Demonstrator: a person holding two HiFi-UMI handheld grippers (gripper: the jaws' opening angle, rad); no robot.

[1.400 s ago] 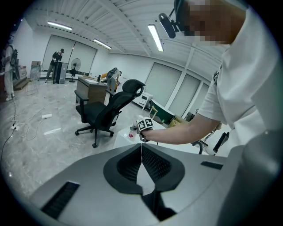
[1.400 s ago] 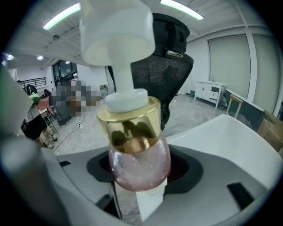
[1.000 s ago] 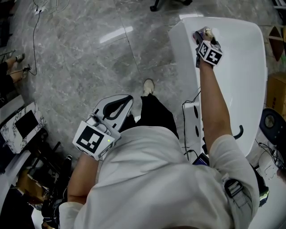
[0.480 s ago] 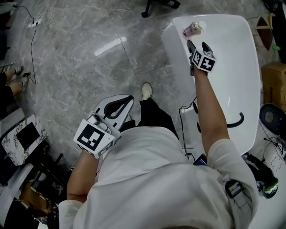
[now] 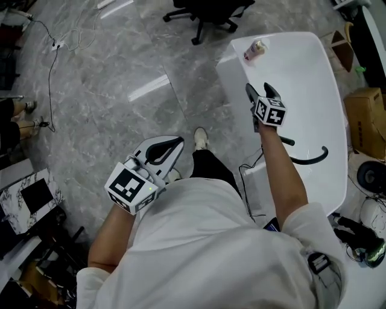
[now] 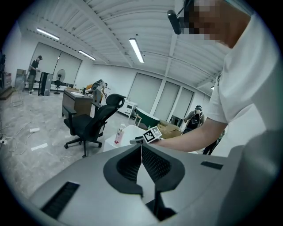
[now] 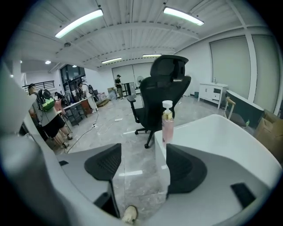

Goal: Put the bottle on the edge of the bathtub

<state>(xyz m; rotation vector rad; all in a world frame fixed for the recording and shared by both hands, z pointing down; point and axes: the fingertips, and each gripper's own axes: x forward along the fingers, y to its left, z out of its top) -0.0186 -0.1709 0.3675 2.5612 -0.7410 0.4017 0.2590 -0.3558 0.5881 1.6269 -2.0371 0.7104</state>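
The pink bottle (image 5: 254,50) with a white pump top stands upright on the far rim of the white bathtub (image 5: 313,72). My right gripper (image 5: 258,92) hovers over the tub's near-left rim, well short of the bottle. Its jaws are wide apart and closing, with nothing between them. In the right gripper view the bottle (image 7: 167,121) stands ahead beyond the right gripper (image 7: 143,165), on the bathtub rim (image 7: 212,132). My left gripper (image 5: 158,149) hangs over the floor by the person's leg, shut and empty. The left gripper (image 6: 141,154) looks toward the bottle (image 6: 119,133).
A black office chair (image 5: 205,15) stands on the grey marble floor beyond the tub. A black curved pipe (image 5: 310,158) lies in the tub. Cardboard boxes (image 5: 368,114) sit to the right, cables (image 5: 66,36) at far left. The person's shoe (image 5: 201,137) is by the tub.
The right gripper was at the bottle on the rim, then let go and drew back toward the person. The bottle stays upright. The left gripper has barely moved.
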